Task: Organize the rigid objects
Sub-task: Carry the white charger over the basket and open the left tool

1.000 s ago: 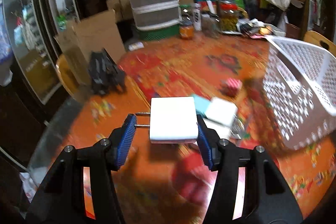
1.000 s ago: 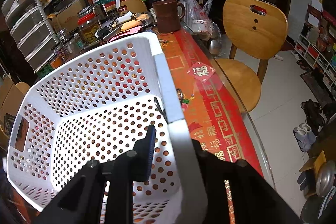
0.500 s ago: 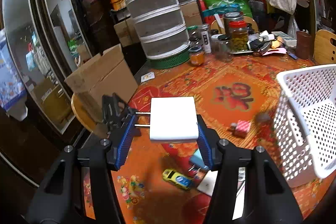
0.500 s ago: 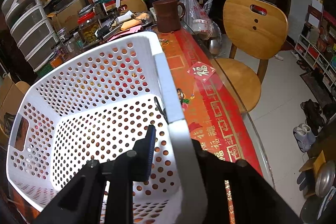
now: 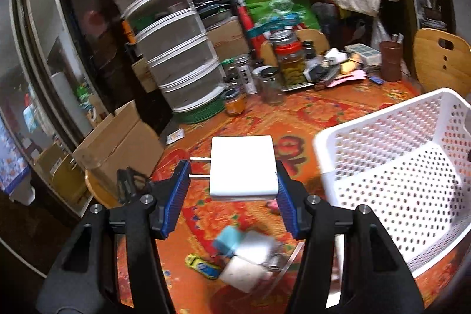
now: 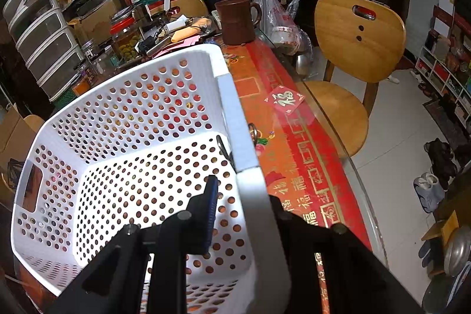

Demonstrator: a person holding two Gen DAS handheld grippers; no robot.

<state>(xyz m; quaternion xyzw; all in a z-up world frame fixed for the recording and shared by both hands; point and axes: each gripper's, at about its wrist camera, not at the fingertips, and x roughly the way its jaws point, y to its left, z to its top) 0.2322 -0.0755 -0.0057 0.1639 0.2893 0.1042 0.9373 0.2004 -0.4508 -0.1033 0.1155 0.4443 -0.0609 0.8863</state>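
Raised since a second ago: my left gripper [image 5: 232, 181], its blue pads clamped on the white plug-in charger [image 5: 243, 167], prongs pointing left, now held above the red patterned tablecloth [image 5: 294, 111] and level with the rim of the white perforated basket [image 5: 382, 155]. Basket: I see no items inside; tilted. My right gripper [image 6: 235, 214]: unmoved, fingers pinched narrow on the basket's side wall. Left below on the cloth: yellow toy car [image 5: 203, 265], several blurred white and blue blocks [image 5: 244, 258].
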